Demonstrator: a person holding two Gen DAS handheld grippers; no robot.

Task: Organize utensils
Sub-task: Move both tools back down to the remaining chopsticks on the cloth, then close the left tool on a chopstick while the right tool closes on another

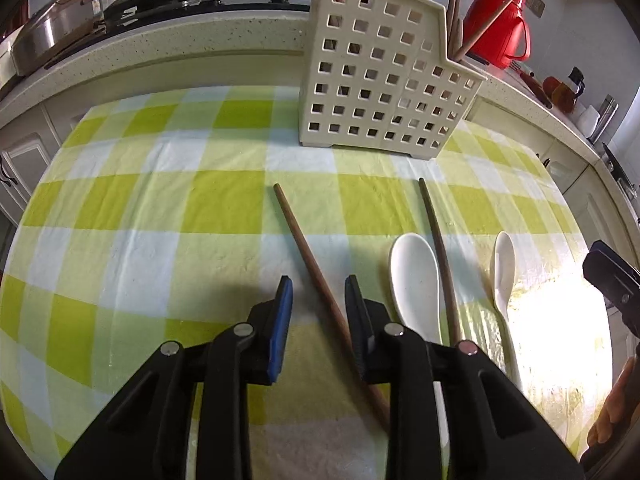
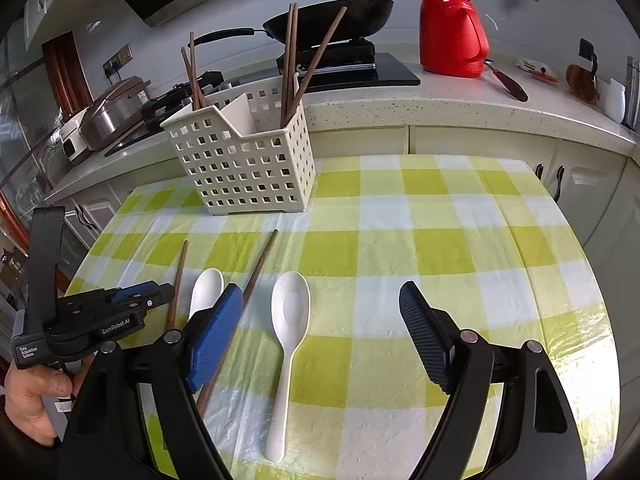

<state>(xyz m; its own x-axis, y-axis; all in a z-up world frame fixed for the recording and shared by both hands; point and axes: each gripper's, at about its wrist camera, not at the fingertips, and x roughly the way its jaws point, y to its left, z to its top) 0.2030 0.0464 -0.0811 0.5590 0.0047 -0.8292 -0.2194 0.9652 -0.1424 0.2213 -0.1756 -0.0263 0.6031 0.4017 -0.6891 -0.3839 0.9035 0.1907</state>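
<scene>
At the bottom of the left wrist view the left gripper point(image 1: 319, 292) hangs low over the table with its jaws only narrowly apart; a brown chopstick point(image 1: 316, 268) runs up between them toward the upper middle of the frame, and the pads do not appear to press on it, so nothing is held yet; the narrow gap seems set for so thin a stick. Just right of it lie a white spoon point(image 1: 414, 276), bowl pointing up the frame, then a second chopstick point(image 1: 436, 240) touching the spoon's right edge, then a slimmer white spoon point(image 1: 504, 276) in the glare at the right.

At the bottom of the right wrist view the right gripper point(image 2: 320, 300) stands wide open and empty; the nearer spoon point(image 2: 290, 320) lies on the cloth between its jaws, closer to the left one, handle toward the camera, which suggests this hand is lining up on the spoon; a person's hand point(image 2: 28, 396) holding the other gripper shows at the lower left.

Farther up, the green and white checked tablecloth point(image 2: 440, 248) covers the table; on it stands a cream slotted basket point(image 2: 240, 168) with several chopsticks already upright in its compartments, the likely home for the loose pieces. Beyond it, on the counter, sit a black pan point(image 2: 332, 16) and a red flask point(image 2: 452, 28).
</scene>
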